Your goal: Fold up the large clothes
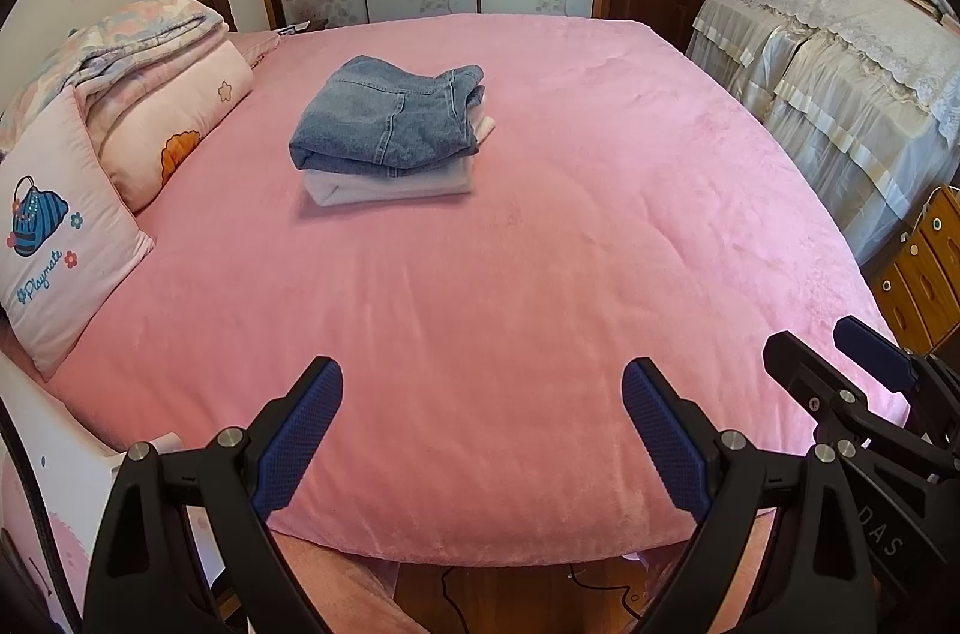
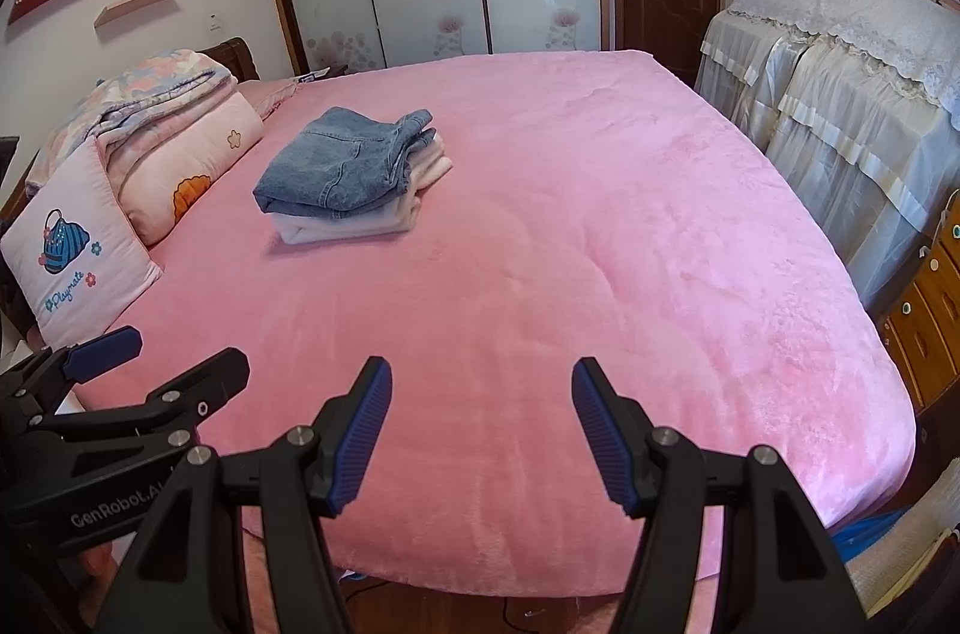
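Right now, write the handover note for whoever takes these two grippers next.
Left gripper: open, empty, above the near edge of the pink plush bed cover.
Right gripper: open, empty, beside the left one.
Job's things: folded blue denim jeans stacked on a folded white garment, far left part of the bed near the pink pillows.
Done: both pieces lie folded and stacked.
Left: no unfolded clothing is in view; check outside the frame.

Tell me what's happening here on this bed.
A person holds a two-finger gripper in each hand at the near edge of a pink bed. The left gripper and right gripper are both open and empty, touching nothing. Farther up the bed, folded jeans sit stacked on a folded white garment, so the folding looks finished.
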Tool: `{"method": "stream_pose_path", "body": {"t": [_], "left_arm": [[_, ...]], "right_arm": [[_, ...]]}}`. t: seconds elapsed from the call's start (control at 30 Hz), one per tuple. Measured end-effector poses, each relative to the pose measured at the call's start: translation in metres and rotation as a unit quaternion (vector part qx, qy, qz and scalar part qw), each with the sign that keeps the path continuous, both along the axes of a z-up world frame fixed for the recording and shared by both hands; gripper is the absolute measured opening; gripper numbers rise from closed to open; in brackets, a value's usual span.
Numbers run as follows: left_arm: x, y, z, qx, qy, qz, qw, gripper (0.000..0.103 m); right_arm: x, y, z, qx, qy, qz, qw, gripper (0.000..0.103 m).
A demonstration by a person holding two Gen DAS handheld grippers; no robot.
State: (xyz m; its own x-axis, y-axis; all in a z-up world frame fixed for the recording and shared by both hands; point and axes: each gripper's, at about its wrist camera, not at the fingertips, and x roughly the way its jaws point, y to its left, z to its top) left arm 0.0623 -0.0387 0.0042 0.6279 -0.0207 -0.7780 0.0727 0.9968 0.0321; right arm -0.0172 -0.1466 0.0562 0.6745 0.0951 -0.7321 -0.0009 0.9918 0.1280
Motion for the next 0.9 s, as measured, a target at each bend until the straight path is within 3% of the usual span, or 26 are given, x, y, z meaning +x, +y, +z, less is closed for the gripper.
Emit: {"method": "stream_pose_path", "body": {"t": [0.9], "left_arm": [[0.000,0.002,-0.004,-0.004,0.006,-0.004,1.0000,0.094]], "right_arm": [[-0.006,-0.004,-0.011,-0.005,0.012,-0.006,1.000,0.063]]}}
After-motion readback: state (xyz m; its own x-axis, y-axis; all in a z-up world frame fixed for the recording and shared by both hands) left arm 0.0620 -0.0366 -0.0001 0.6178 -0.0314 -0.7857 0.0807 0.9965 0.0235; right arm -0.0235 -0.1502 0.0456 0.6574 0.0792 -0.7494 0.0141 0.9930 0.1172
